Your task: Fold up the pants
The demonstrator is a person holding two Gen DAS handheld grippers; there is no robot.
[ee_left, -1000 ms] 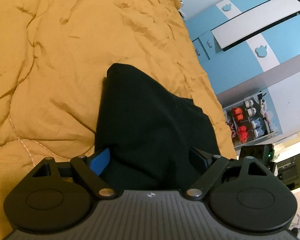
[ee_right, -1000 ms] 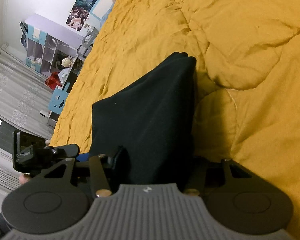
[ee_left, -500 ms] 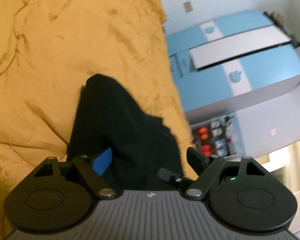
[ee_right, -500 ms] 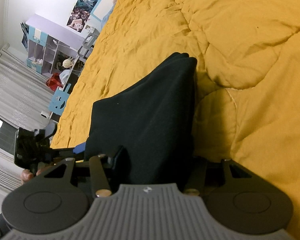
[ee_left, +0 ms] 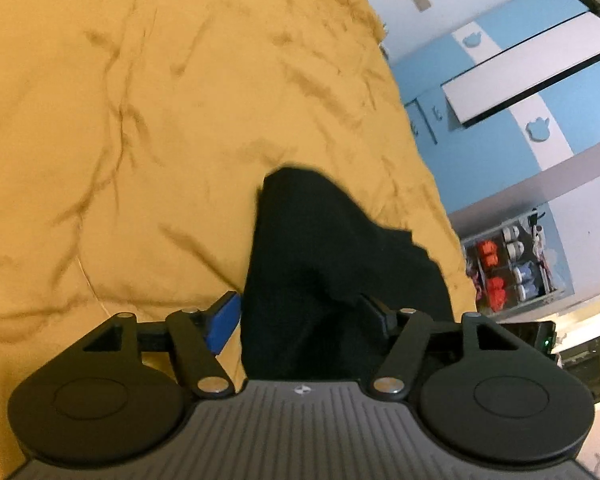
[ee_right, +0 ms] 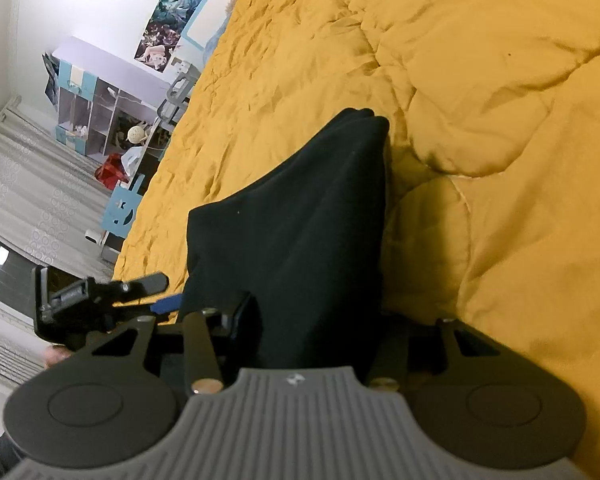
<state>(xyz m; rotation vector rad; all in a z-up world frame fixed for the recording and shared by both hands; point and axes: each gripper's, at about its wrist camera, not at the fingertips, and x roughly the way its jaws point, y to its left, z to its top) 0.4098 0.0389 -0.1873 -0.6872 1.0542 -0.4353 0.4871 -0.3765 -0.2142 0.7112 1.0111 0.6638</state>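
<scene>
A: Left wrist view: left tongs (ee_left: 300, 316) have just been closing around the black pants (ee_left: 332, 264), blue pad not touching.
B: Right tongs (ee_right: 312, 320) clamp the pants near the bed (ee_right: 500, 120) edge; fold pending.

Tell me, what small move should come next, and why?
Probably close the left gripper fully on the pants: its jaws have just been closing with the near edge between them, but the blue pad does not yet seem to press the cloth.
</scene>
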